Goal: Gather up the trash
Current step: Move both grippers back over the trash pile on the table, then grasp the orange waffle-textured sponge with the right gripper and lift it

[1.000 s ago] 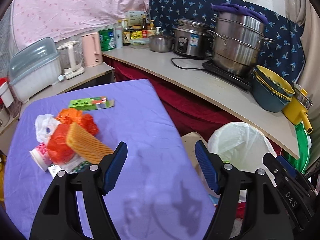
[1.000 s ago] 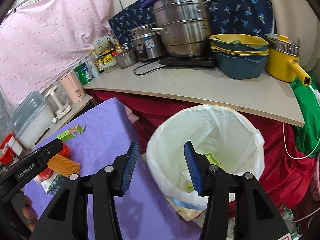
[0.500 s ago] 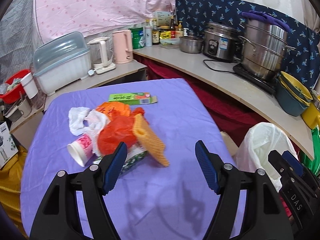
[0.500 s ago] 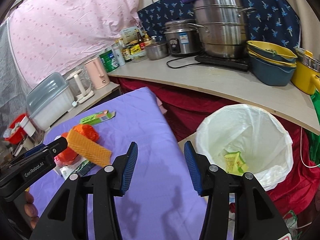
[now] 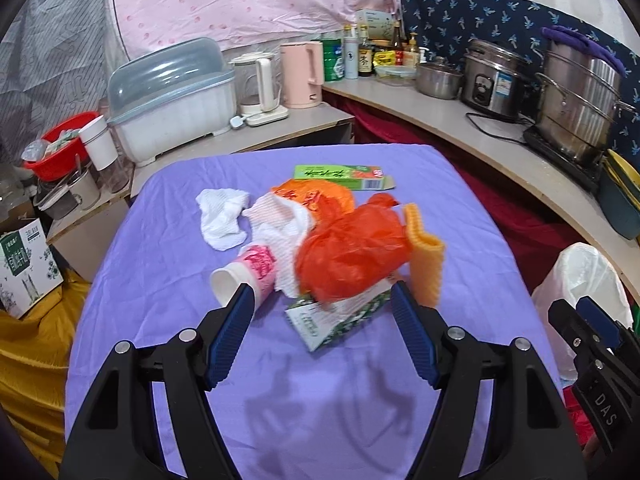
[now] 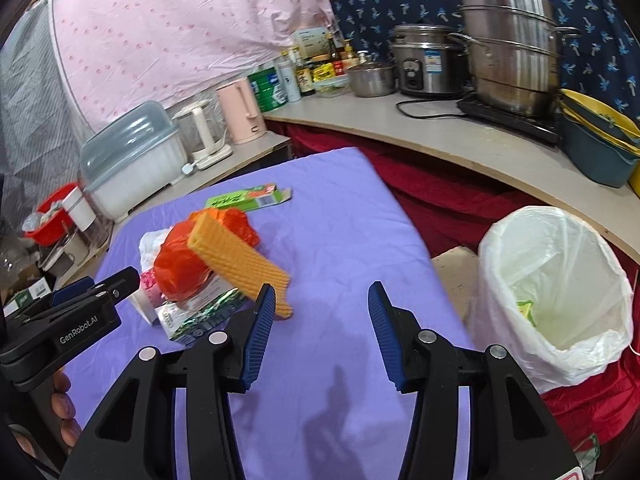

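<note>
Your left tongs (image 5: 322,318) stood wide apart with nothing between the blue pads, hovering low in the frame over the purple-covered surface (image 5: 460,208), just short of the trash pile at frame centre. The pile held a crumpled orange plastic bag (image 5: 352,252), an orange waffle-textured sponge (image 5: 426,256) leaning against the bag's right side, a paper cup (image 5: 244,272) on its side with its mouth toward lower left, white tissue (image 5: 222,218) at the pile's upper left, and a green-printed packet (image 5: 340,314) lying flat under the bag, nearest the tongs. A green carton (image 5: 342,176) lay apart from the pile, toward the upper centre. Your right tongs (image 6: 322,330) were also spread open and empty, above bare purple cloth; in the right wrist view the sponge's lower end sat just beside the left pad (image 6: 260,332). The white-lined trash bin (image 6: 556,292) stood off the surface's edge at the right of that frame, with a yellow-green scrap (image 6: 526,310) visible inside. Whether either tong touched the cloth could not be told.
</note>
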`<state>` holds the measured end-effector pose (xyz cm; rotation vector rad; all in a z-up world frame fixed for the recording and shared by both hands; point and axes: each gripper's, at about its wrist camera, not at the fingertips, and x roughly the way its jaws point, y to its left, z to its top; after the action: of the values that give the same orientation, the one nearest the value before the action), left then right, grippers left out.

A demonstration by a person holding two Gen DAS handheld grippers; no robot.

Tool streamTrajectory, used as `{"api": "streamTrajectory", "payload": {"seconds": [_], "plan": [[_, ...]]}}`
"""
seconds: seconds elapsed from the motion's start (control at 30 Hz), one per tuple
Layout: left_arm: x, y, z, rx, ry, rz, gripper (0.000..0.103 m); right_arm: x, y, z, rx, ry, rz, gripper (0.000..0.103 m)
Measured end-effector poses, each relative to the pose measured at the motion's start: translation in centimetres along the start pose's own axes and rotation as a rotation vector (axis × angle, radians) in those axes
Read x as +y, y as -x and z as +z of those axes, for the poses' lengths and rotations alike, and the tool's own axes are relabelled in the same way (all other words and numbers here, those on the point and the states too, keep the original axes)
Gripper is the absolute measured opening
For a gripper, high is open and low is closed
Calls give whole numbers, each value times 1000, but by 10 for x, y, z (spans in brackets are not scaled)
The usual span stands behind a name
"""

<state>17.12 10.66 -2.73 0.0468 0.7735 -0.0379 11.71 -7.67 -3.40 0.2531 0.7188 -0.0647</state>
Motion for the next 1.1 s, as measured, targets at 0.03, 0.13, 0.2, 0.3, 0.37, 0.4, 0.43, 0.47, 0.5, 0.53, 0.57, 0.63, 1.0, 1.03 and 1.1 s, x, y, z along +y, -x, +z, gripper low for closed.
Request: {"api": "streamTrajectory", "payload": {"seconds": [0.03, 0.13, 0.2, 0.3, 0.37, 0.4, 0.43, 0.47, 0.5, 0.53, 0.57, 0.63, 1.0, 1.03, 1.1], "plan": [[5, -3, -1, 5, 2, 6, 68, 7, -6, -1, 10, 8, 9, 47], [18, -11, -2, 15, 9, 19, 70, 24, -19, -2, 29, 29, 30, 48], [25, -15, -1, 23, 17, 21, 70, 35, -28, -2, 39, 46, 43, 48], [34, -21, 2, 28, 23, 23, 72, 50, -40, 0, 48, 64, 61, 48], [39, -24, 3, 28, 27, 23, 76, 58, -47, 3, 52, 74, 69, 48], [41, -26, 4, 28, 28, 23, 76, 61, -51, 4, 55, 78, 72, 48], [42, -27, 4, 28, 28, 23, 77, 65, -56, 4, 58, 83, 76, 48], [44, -29, 5, 29, 29, 23, 77, 68, -60, 5, 62, 85, 78, 48], [46, -31, 6, 30, 30, 23, 77, 71, -65, 6, 66, 87, 81, 47], [48, -33, 7, 32, 33, 23, 77, 73, -69, 7, 69, 87, 82, 47], [49, -34, 8, 33, 34, 23, 77, 75, -73, 7, 73, 89, 82, 46], [53, -38, 10, 36, 35, 23, 77, 77, -80, 8, 79, 89, 85, 43], [47, -49, 9, 59, 41, -43, 85, 68, -97, 15, 84, 63, 68, 14], [46, -49, 9, 59, 43, -53, 87, 64, -95, 16, 80, 50, 65, 13], [42, -48, 8, 59, 42, -75, 88, 53, -91, 18, 67, 26, 50, 13]]}}
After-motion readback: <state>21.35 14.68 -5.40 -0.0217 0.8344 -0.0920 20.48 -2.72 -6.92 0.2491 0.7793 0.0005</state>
